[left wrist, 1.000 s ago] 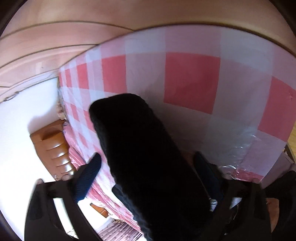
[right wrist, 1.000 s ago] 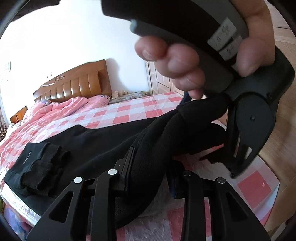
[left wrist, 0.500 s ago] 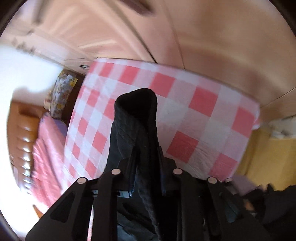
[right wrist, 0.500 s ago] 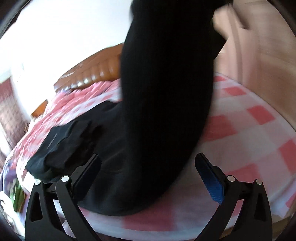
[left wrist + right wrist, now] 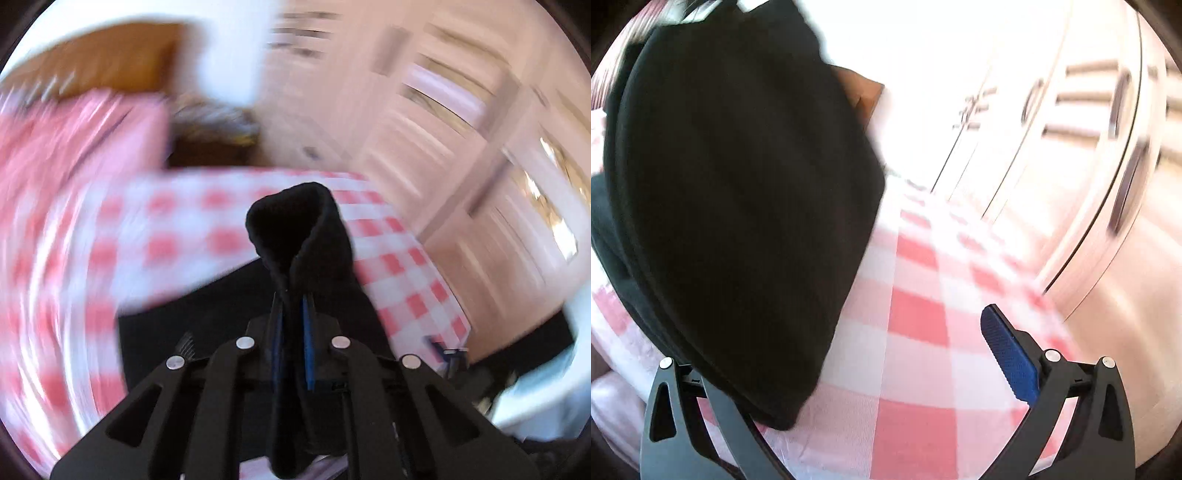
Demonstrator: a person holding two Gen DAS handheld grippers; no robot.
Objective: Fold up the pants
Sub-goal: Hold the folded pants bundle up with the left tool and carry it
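Note:
The black pants (image 5: 299,236) are held up over the pink-and-white checked bed (image 5: 177,236). My left gripper (image 5: 293,302) is shut on a bunched end of them, which sticks up past the fingertips. In the right wrist view the pants (image 5: 738,206) hang as a big dark fold at the left, covering the left finger. My right gripper (image 5: 857,343) is open, its blue right pad (image 5: 1008,354) bare, above the checked bed (image 5: 923,314).
A wooden headboard (image 5: 103,59) and pink bedding (image 5: 66,140) lie at the far left. Pale wardrobe doors (image 5: 1071,147) stand along the bed's right side, also in the left wrist view (image 5: 461,129). The left view is motion-blurred.
My left gripper has closed on the pants and swung up to face the headboard. My right gripper has let go of them and opened, and now faces the wardrobe.

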